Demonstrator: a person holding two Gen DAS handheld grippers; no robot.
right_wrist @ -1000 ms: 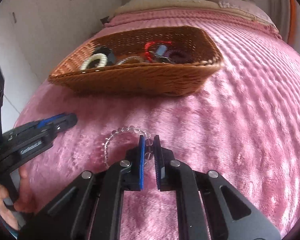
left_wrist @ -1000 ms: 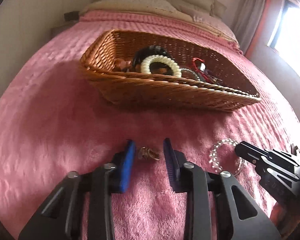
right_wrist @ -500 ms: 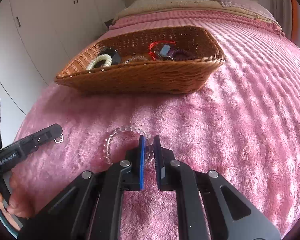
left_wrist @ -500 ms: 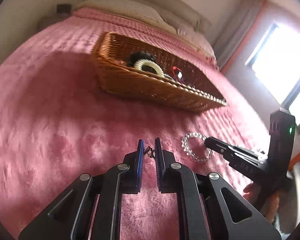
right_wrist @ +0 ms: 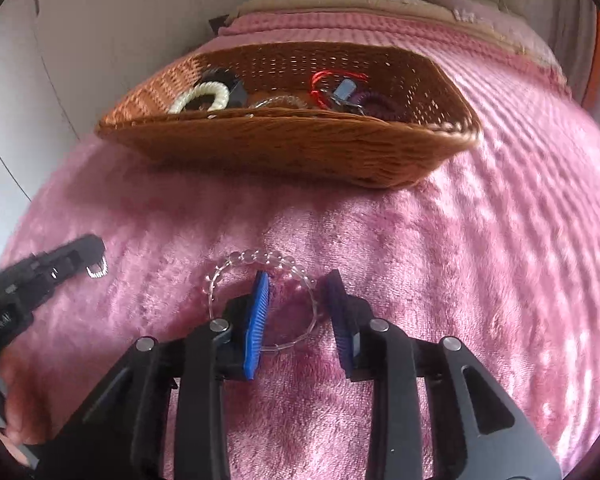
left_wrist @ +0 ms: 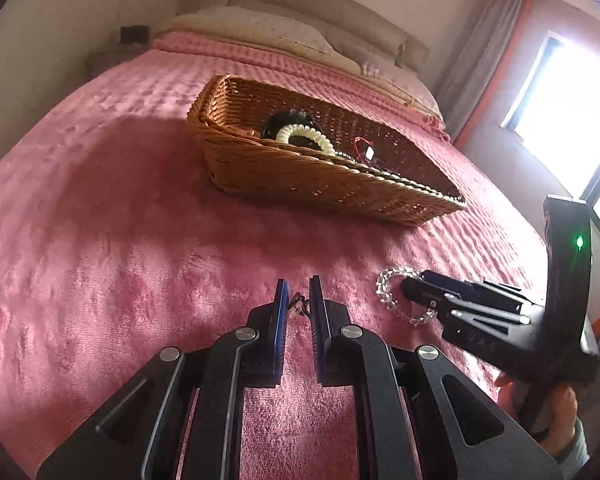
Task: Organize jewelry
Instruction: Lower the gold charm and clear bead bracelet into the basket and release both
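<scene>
My left gripper (left_wrist: 298,300) is shut on a small metal ring (left_wrist: 297,307) and holds it just above the pink bedspread; the ring also shows at the left gripper's tip in the right wrist view (right_wrist: 96,271). My right gripper (right_wrist: 298,292) is open, its fingers on either side of one part of a clear bead bracelet (right_wrist: 236,264) that lies on the bedspread. The bracelet also shows in the left wrist view (left_wrist: 385,290). A wicker basket (left_wrist: 300,176) (right_wrist: 284,148) further up the bed holds a cream bead bracelet (left_wrist: 304,134), a black piece, red cord and purple hair ties.
The pink bedspread (left_wrist: 120,240) covers the whole bed. Pillows (left_wrist: 260,24) lie at the head beyond the basket. A bright window (left_wrist: 568,120) is on the right, and white cupboard doors (right_wrist: 40,60) are on the left of the right wrist view.
My left gripper closed on the small ring and lifted it. My right gripper, earlier shut on the clear bracelet, has opened; the bracelet lies on the bedspread.
</scene>
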